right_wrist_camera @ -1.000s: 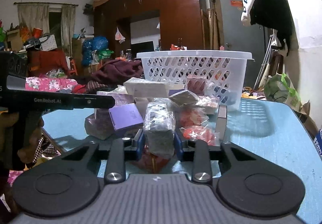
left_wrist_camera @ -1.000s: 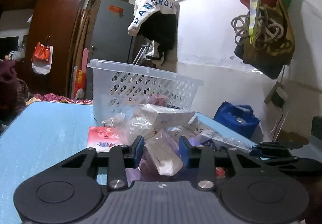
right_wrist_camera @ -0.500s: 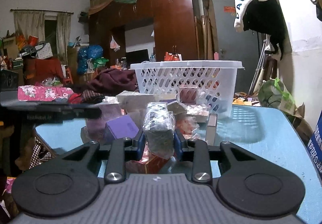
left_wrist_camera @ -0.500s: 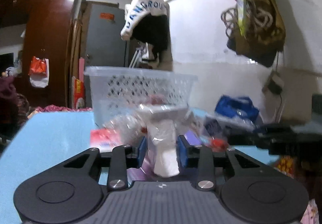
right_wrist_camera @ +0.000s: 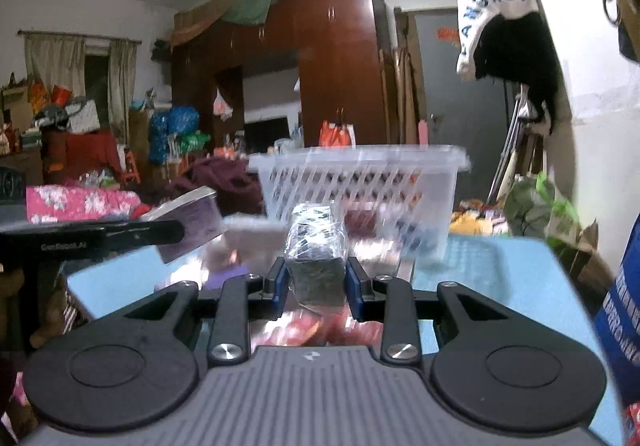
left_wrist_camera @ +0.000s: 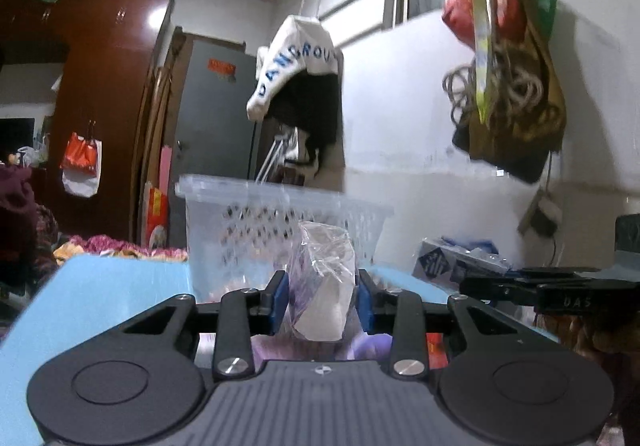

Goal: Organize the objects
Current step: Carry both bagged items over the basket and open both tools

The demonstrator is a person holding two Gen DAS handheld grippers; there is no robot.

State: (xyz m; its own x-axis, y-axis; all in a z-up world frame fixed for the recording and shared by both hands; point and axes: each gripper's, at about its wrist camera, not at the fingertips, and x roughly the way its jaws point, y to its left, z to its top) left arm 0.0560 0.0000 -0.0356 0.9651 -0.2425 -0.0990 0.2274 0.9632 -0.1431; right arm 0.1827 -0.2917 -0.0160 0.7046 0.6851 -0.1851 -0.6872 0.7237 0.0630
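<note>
Two grippers each clamp a plastic-wrapped packet at frame centre: left gripper (left_wrist_camera: 320,300) on a pale packet (left_wrist_camera: 322,286), right gripper (right_wrist_camera: 316,288) on a dark packet (right_wrist_camera: 316,262). Both sit before the white basket (right_wrist_camera: 360,181), the likely destination, above the blue table (right_wrist_camera: 500,270).

Both claws' wrapped packets (left_wrist_camera: 322,282) (right_wrist_camera: 316,264) now up off the pile, nearer basket (left_wrist_camera: 280,213).

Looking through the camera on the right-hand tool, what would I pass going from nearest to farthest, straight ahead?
Right tool gripping a plastic-wrapped dark packet → blue table → white slotted basket → brown wardrobe.
</note>
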